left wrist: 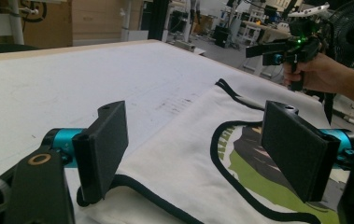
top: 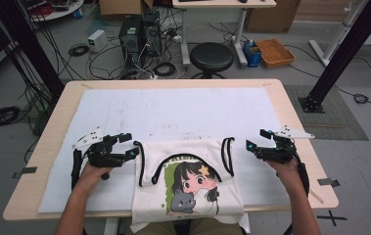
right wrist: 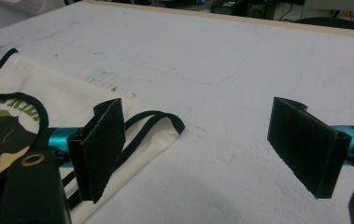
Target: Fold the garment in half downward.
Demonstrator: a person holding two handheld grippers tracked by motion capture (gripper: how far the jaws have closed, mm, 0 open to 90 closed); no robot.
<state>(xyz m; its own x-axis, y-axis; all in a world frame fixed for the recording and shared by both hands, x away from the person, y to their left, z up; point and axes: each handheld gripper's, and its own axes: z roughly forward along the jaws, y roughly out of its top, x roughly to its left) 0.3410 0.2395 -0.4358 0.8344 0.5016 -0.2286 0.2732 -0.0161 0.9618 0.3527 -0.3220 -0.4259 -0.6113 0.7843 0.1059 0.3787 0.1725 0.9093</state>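
Hands (top: 91, 176) at the near table edge, one gripper in each. Left gripper (top: 130, 145) on the left side of the white sleeveless shirt (top: 188, 176), jaws wide apart, nothing clamped. Between and below its jaws in the left gripper view: the shirt's black-trimmed armhole edge (left wrist: 165, 196), not pinched, contact with the left pad unclear. Right gripper (top: 255, 139) just beside the shirt's right shoulder, jaws spread wide, nothing held. In the right gripper view: shoulder strap (right wrist: 156, 122) just behind the left pad, bare white table cover (right wrist: 221, 154) between the pads. Shirt flat on the white cover, cartoon print (top: 190, 186) facing up, neckline toward the far side, hem draped over the near edge of the wooden table (top: 56, 117). Shirt centred between both grippers.
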